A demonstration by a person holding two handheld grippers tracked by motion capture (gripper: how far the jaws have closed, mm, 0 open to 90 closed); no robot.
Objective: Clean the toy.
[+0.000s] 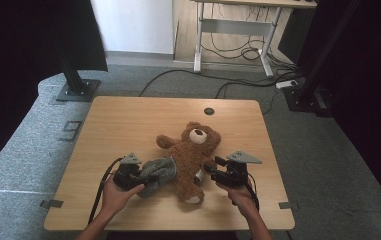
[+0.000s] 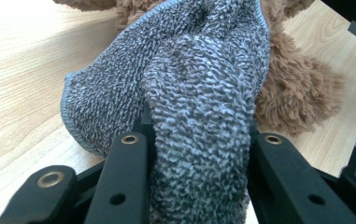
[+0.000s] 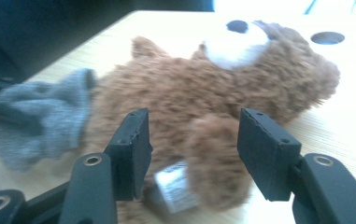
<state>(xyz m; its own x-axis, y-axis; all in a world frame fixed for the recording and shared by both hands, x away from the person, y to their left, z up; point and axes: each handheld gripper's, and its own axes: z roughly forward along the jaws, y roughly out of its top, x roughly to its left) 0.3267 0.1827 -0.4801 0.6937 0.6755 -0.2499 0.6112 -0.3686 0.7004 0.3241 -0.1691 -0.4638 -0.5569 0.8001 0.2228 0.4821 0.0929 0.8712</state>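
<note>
Wiping the teddy bear (image 1: 192,152): left gripper (image 1: 134,176) clamps the grey cloth (image 1: 159,171); right gripper (image 1: 218,169), jaws apart and empty, should steady the bear's right side.

Left tongs (image 1: 143,176) clamped, right tongs (image 1: 213,166) parted.

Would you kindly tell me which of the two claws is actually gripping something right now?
The left claw: its jaws are shut on the grey terry cloth. The right claw stands open in front of the brown plush teddy bear, its pads pressing on nothing.
</note>
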